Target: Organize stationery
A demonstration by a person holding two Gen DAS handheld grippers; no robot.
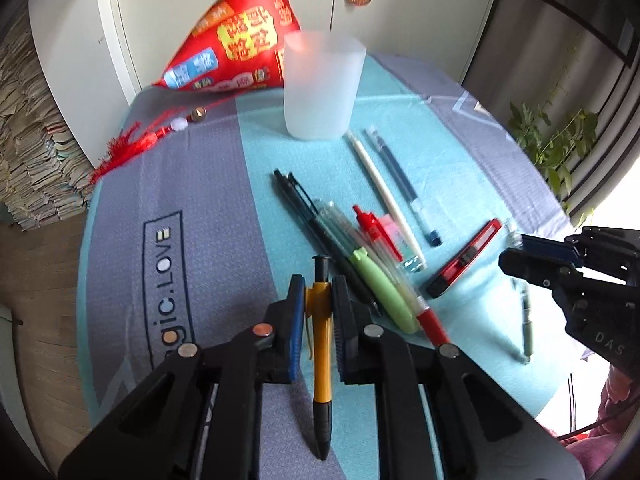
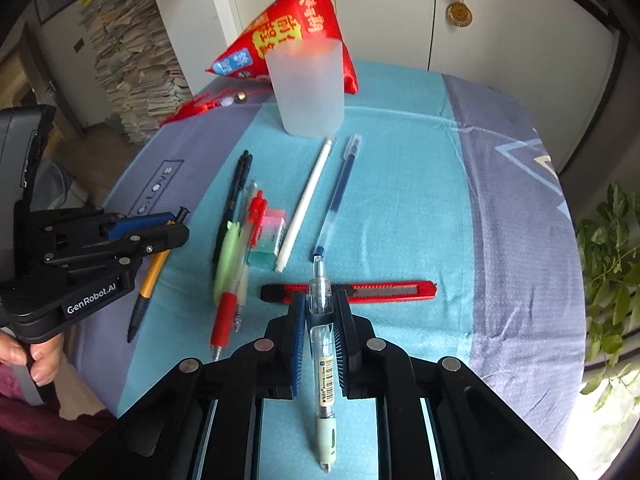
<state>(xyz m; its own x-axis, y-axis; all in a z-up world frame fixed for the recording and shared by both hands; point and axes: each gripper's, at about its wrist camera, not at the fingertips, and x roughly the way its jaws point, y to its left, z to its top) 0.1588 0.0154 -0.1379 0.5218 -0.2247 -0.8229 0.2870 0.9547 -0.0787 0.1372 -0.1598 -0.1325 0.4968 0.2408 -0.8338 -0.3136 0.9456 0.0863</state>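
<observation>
My left gripper (image 1: 318,294) is shut on a yellow pen with a black tip (image 1: 322,344), held just above the cloth. My right gripper (image 2: 319,306) is shut on a clear pen with a pale green grip (image 2: 323,364); it shows at the right edge of the left wrist view (image 1: 516,258). A frosted plastic cup (image 1: 322,84) (image 2: 307,88) stands upright at the far side. Between it and me lie black pens (image 1: 308,216), a green-clipped pen (image 1: 380,288), a red pen (image 2: 228,308), a white pen (image 2: 304,204), a blue pen (image 2: 338,200), an eraser (image 2: 268,236) and a red utility knife (image 2: 352,291).
The table (image 2: 420,184) wears a teal and grey cloth. A red pyramid-shaped packet (image 1: 240,40) and a red tassel (image 1: 132,148) sit at the far left. Stacked papers (image 2: 132,60) rise beyond the left edge, a plant (image 2: 612,264) at the right. A hand (image 2: 36,356) holds the left gripper's handle.
</observation>
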